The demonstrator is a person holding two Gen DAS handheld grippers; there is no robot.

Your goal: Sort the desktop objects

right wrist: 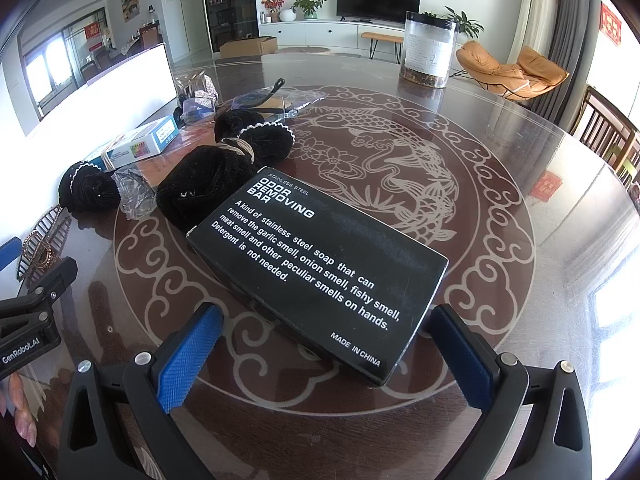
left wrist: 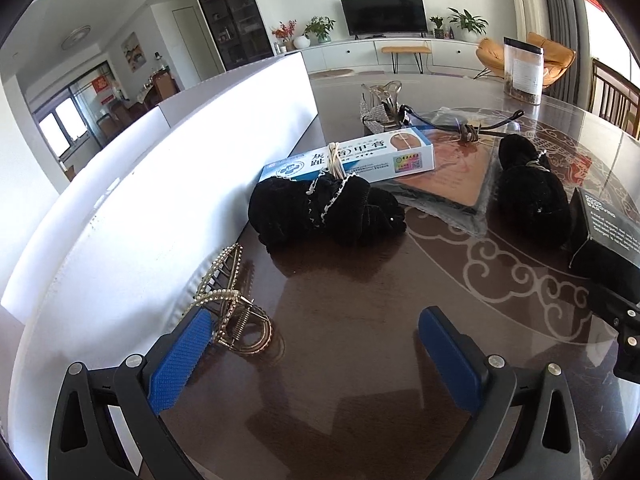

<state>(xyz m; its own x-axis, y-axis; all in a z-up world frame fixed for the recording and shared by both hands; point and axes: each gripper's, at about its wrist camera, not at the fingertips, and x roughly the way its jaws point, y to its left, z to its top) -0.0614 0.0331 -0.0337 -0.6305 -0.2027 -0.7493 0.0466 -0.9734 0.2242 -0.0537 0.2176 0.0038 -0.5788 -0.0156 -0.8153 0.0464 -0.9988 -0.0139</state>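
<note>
On the dark desk [right wrist: 520, 240] with its pale fish inlay I count two black velvet scrunchies, two small cartons, two hair claws, one clear jar and one flat packet in plastic.

The black soap box [right wrist: 320, 276] is printed "ODOR REMOVING BAR". It lies flat, its long axis running from about 11 o'clock down to 5 o'clock in the right wrist view. Its near corner sits between the jaws of the right gripper [right wrist: 324, 344], closer to the right-hand pad; the jaws stand wide and grip nothing.

The far end of the box touches one scrunchie [right wrist: 212, 184]. The other scrunchie [left wrist: 324, 208] lies at 12 o'clock from the left gripper [left wrist: 320, 344], well clear of it, with the white and blue carton [left wrist: 360, 160] resting just behind it, long axis 9 to 3 o'clock.

The left jaws are also wide and empty. The pearl-trimmed hair claw [left wrist: 232, 308] lies just beside the left pad, at 10 o'clock, against the white board [left wrist: 140, 200]. The second claw [left wrist: 384, 108], clear and glittery, sits far off at 12 o'clock, near the plastic-wrapped packet [left wrist: 452, 176]. The jar [right wrist: 428, 48] stands upright at 1 o'clock from the right gripper, well apart
</note>
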